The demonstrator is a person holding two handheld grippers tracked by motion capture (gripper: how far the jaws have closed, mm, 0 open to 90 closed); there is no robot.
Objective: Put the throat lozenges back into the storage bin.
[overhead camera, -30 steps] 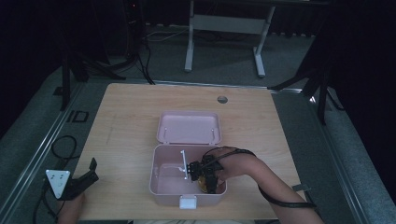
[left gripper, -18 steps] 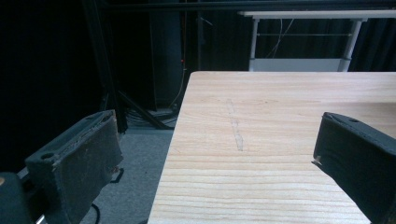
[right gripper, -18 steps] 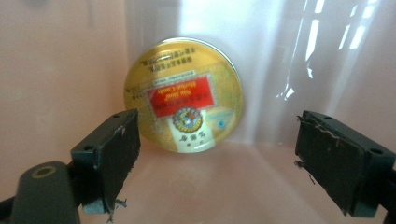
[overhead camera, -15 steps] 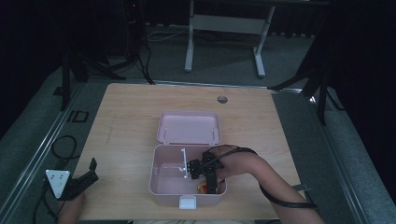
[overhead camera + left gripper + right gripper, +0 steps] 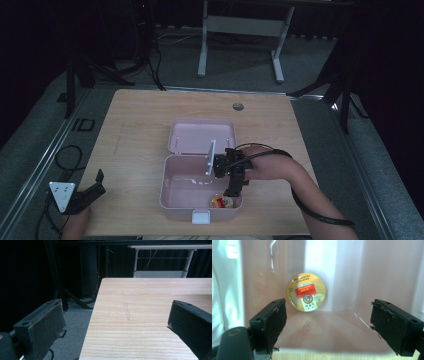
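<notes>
Your right gripper (image 5: 233, 191) hangs inside the pink box (image 5: 172, 197), jaws spread wide and empty. The round gold tin (image 5: 306, 292) lies on the box floor in the near right corner, against the wall, probably just let go or about to be taken. Walls crowd it on two sides, so any approach must come from above. The lid (image 5: 200, 135) lies flat behind the box. Your left gripper (image 5: 89, 192) waits well left of the box at the table's (image 5: 140, 110) near edge, jaws apart, holding nothing.
</notes>
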